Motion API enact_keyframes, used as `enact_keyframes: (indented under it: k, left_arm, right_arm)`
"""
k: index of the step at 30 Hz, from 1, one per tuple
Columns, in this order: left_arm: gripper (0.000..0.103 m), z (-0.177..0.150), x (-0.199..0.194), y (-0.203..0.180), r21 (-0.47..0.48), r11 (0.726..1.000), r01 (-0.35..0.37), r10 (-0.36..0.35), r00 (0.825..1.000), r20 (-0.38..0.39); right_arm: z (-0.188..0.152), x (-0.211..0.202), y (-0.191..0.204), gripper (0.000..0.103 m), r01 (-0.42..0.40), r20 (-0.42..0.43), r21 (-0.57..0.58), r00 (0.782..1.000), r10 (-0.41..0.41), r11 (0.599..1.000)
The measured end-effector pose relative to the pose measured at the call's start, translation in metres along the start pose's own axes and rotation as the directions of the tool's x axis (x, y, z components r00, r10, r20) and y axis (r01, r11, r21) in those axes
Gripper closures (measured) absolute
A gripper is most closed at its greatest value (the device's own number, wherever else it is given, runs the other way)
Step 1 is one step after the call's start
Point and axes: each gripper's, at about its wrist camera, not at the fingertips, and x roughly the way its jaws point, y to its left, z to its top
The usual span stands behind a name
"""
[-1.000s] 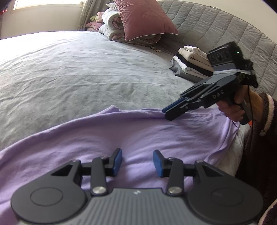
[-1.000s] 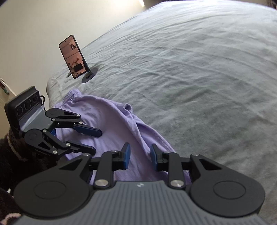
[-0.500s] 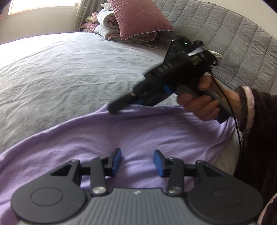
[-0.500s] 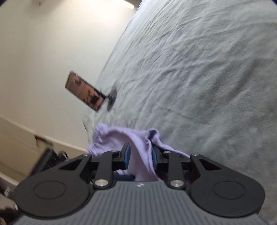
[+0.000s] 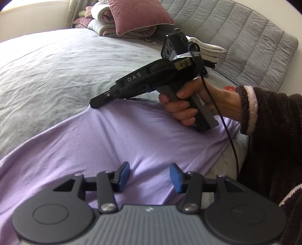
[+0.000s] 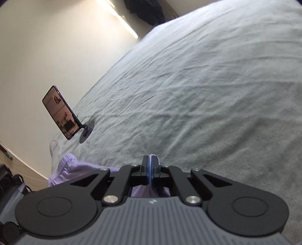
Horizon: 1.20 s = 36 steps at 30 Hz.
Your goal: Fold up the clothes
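Garment: thin lilac jersey garment (image 5: 143,139) spread flat on the grey bed cover (image 5: 56,62), directly under and ahead of the left gripper (image 5: 149,177).
Left gripper: blue pads apart and widening; lilac cloth lies below the gap, pads not pressing it.
Right gripper: jaws of the right gripper (image 6: 150,169) clenched together on the far edge of the garment; a small tuft of lilac cloth pokes out past the tips.
Right hand: bare hand (image 5: 190,105) in a dark fleece sleeve wraps the grip, right of the left gripper.
Ahead of right gripper: black phone on a round stand (image 6: 64,115), upper left, well apart.
Beyond right gripper: mauve velvet cushion (image 5: 135,15), folded pale clothes partly hidden.
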Motion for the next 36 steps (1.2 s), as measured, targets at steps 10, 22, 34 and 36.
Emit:
enact_keyframes:
  k: [10,22,34,36]
  left_arm:
    - [0.054,0.010,-0.010,0.001,-0.036,0.997,-0.066,0.067,0.997,0.029]
    - [0.056,0.056,0.039,0.023,-0.164,0.927,-0.338,0.354,0.932,0.082]
    - [0.068,0.066,0.056,0.037,-0.294,0.914,-0.280,0.325,0.939,0.115]
    - [0.068,0.067,0.057,0.038,-0.309,0.914,-0.264,0.313,0.943,0.118]
  right_arm:
    - [-0.001,-0.031,-0.001,0.068,0.019,0.012,0.002,1.000,-0.019,1.000]
    - [-0.038,-0.124,-0.006,0.069,0.259,0.066,-0.222,0.966,-0.250,0.940]
    - [-0.080,-0.171,-0.020,0.079,0.293,-0.019,-0.273,0.951,-0.310,0.916]
    - [-0.082,-0.174,-0.021,0.079,0.291,-0.021,-0.274,0.951,-0.308,0.917]
